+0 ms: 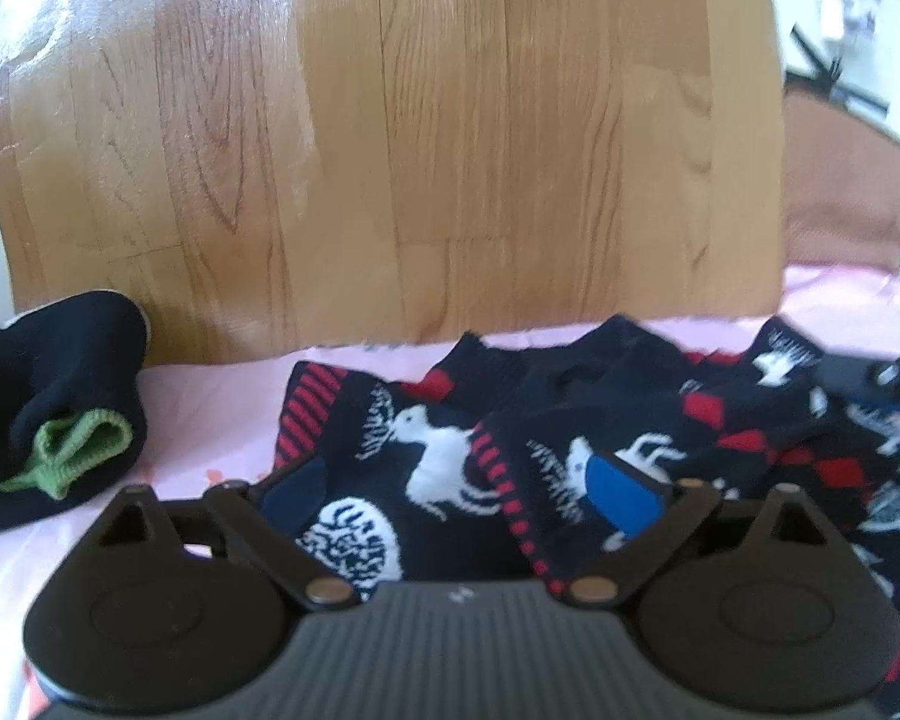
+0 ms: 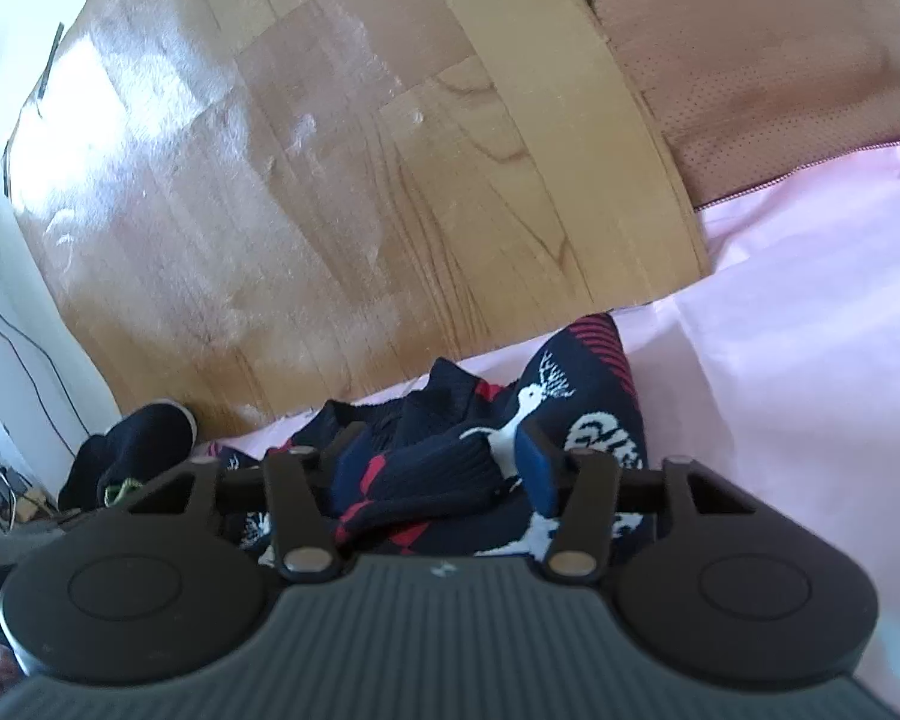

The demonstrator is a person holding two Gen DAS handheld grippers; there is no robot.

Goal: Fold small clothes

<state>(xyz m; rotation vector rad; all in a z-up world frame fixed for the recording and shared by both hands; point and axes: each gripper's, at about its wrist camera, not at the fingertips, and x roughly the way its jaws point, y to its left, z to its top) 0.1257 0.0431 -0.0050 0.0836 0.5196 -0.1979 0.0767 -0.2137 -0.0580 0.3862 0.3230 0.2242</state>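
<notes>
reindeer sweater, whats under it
The reindeer sweater lies crumpled on a pink sheet, which shows all around it. Whatever is beneath its bunched folds is covered and cannot be seen.

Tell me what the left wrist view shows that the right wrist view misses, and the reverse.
Only the left wrist view shows the right gripper at the garment's far edge.

Only the right wrist view shows the cables along the white wall.

Both share the reindeer-patterned garment on the pink sheet, the rolled black and green piece, the wood floor and the brown mat. Both grippers look open over the garment.
</notes>
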